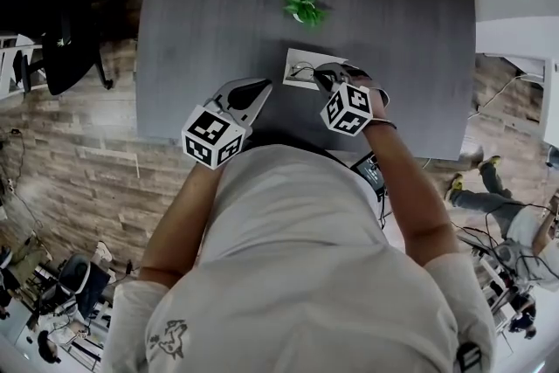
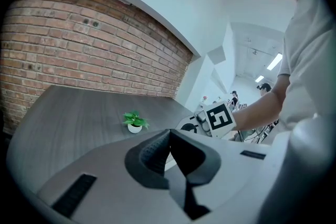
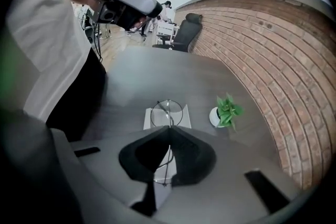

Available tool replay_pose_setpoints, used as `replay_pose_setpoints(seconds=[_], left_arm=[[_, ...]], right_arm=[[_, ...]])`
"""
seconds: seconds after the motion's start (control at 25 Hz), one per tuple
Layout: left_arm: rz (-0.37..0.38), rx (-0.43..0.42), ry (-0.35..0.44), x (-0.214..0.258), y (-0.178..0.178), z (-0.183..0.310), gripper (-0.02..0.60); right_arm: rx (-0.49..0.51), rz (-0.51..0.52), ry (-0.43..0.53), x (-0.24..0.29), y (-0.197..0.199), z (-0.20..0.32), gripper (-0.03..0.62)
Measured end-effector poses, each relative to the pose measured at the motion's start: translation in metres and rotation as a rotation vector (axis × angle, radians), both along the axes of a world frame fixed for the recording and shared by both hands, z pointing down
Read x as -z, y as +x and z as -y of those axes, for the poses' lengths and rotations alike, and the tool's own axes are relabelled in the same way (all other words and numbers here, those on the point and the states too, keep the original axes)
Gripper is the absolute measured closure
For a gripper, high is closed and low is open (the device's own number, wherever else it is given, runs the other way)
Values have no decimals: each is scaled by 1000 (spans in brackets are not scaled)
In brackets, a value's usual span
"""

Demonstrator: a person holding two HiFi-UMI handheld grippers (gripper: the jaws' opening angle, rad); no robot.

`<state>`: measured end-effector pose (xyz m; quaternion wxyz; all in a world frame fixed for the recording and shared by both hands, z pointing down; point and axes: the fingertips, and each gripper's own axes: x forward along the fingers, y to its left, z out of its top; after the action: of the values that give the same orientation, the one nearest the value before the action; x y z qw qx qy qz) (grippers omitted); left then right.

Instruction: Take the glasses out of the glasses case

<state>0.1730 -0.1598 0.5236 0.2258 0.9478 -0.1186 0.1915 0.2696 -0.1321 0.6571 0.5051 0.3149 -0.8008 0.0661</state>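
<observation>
A white glasses case (image 1: 297, 65) lies open on the dark grey table (image 1: 218, 13), near its front edge. My right gripper (image 1: 325, 76) hovers over the case, pointing steeply down. In the right gripper view it (image 3: 169, 127) is shut on the thin wire frame of the glasses (image 3: 167, 112); a round lens stands up beyond the jaws, above the case (image 3: 152, 119). My left gripper (image 1: 259, 86) floats just left of the case, over the table's front edge. Its jaws (image 2: 169, 132) meet at the tips with nothing seen between them.
A small green plant in a white pot (image 1: 304, 6) stands behind the case, also in the left gripper view (image 2: 135, 122) and the right gripper view (image 3: 226, 112). A black office chair (image 1: 65, 39) sits left of the table. A brick wall runs behind it.
</observation>
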Motion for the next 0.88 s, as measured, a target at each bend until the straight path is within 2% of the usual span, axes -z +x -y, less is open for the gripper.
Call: replay_pose_setpoints(seconds=[0.36,0.6,0.88], left_arm=[[-18,-5,74,29,-3,-6,571],[-12,-10,115,42,-15,-11,571],[-44,-61,150,62,-27,-14,571]], right_arm=[[-90,110,79,58,-10,-4,580],[-197,267,135,102,-15,-10,580],[-297,356,221,147,-25,-17,580]])
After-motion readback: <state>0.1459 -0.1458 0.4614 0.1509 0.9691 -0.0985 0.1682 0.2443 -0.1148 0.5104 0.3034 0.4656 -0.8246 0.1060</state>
